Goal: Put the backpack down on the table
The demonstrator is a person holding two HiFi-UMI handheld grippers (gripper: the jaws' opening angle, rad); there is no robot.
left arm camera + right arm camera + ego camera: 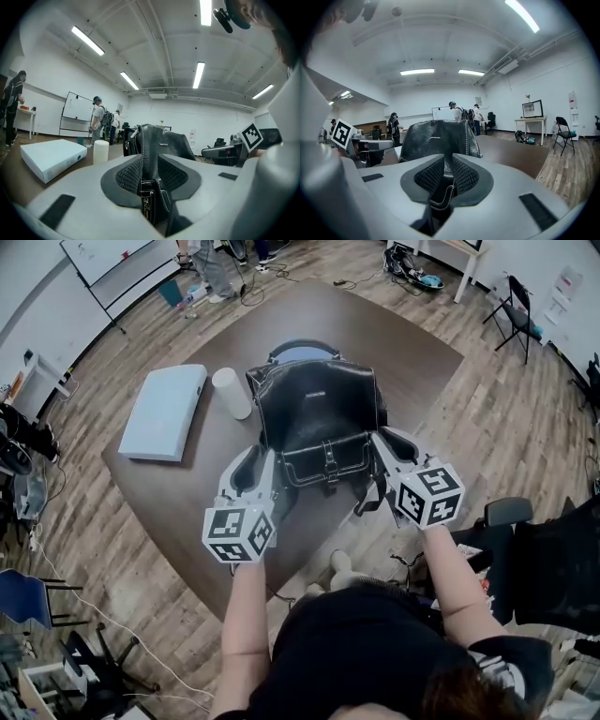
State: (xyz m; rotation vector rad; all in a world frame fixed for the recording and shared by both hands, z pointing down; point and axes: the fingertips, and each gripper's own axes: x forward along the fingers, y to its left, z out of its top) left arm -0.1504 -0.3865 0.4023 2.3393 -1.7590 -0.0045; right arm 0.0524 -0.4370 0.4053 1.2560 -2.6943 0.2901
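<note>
Backpack (319, 413): black leather, upright, straight ahead of both sets of fingertips, over the near half of the brown table (412, 352). Caught low on its two front corners. Left gripper (150, 183) clenched on a buckled strap tab and the seam behind it, with pads (126, 176) pressing leather from both sides. Right gripper (446, 183) likewise clamped, on a white-stitched strap edge. Can't tell from the head view whether the base touches the tabletop or hangs just off it. Judging by the slouch and creasing: soft, floppy shell, moderately heavy, smooth and fairly slick, not fragile. Expect sag between the two grips, and tipping back toward the fingers if lowered unevenly. Thin strap tabs = weak hold points, likely to slide or twist through the pads under load. Better purchase probably further beyond the fingertips, higher up the side seams where the leather is doubled and stitched, though a two-corner pinch should do for a short set-down. Suggest lowering both hands level, base first, and releasing only once upright and stable. Obstacles: white cylinder (232, 393) ahead and slightly outboard of the left fingertips, just beside the bag's left side; white flat box (164, 412) further out to the left, well apart from the fingers. Worth keeping the bag clear of the cylinder while settling it.
</note>
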